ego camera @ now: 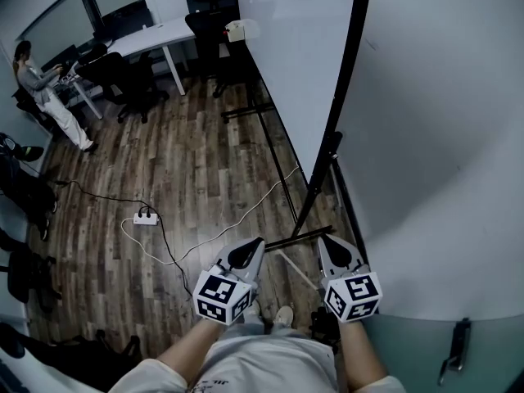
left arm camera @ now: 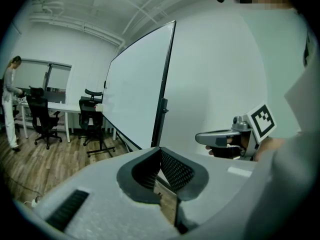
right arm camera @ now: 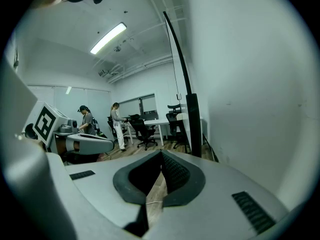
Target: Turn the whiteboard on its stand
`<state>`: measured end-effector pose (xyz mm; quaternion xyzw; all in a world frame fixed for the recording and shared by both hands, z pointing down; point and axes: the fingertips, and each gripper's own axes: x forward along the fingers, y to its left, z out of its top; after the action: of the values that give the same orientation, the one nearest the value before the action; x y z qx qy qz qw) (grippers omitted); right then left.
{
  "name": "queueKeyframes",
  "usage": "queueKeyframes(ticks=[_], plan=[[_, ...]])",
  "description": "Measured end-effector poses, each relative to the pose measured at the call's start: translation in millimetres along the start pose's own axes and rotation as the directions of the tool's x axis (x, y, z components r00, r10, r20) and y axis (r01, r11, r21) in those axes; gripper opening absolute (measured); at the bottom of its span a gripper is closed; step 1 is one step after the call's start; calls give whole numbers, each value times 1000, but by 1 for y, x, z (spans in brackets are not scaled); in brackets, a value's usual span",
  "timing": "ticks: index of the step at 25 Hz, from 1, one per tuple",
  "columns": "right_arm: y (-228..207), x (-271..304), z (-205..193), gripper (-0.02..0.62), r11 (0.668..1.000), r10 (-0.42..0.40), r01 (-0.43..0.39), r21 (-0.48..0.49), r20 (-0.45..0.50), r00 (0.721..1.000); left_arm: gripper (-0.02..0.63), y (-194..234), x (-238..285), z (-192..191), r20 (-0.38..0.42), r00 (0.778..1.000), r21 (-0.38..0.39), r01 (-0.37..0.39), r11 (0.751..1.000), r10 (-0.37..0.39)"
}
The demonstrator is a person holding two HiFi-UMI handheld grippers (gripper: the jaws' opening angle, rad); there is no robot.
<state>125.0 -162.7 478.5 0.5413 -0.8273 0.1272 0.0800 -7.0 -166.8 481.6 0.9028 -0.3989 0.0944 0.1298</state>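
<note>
The whiteboard (ego camera: 299,51) stands on its black wheeled stand (ego camera: 298,238) close to the wall, with its black side frame (ego camera: 340,97) facing me nearly edge-on. In the left gripper view the white board (left arm camera: 135,94) shows ahead and left; in the right gripper view only its dark edge (right arm camera: 192,121) shows. My left gripper (ego camera: 252,248) and right gripper (ego camera: 332,244) hang side by side just short of the stand's near foot, apart from the board. Both are shut with nothing between the pads. The jaws meet in the left gripper view (left arm camera: 160,151) and the right gripper view (right arm camera: 161,154).
A white wall (ego camera: 442,137) runs close behind the board on the right. A power strip (ego camera: 146,217) with trailing cables lies on the wooden floor to the left. Office chairs (ego camera: 131,76), a white desk (ego camera: 155,35) and a person (ego camera: 49,97) are at the far left.
</note>
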Motion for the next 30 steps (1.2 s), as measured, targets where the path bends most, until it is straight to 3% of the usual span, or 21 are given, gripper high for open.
queueKeyframes(ticks=[19, 23, 30], plan=[[-63, 77, 49, 12, 997, -79, 80, -21, 19, 997, 11, 32, 53, 28, -22, 999, 43, 38, 998, -37], [-76, 94, 53, 98, 995, -97, 97, -22, 14, 995, 11, 35, 66, 33, -25, 999, 58, 46, 997, -44], [-93, 124, 62, 163, 993, -117, 118, -29, 11, 993, 11, 43, 79, 38, -27, 999, 44, 43, 998, -42]])
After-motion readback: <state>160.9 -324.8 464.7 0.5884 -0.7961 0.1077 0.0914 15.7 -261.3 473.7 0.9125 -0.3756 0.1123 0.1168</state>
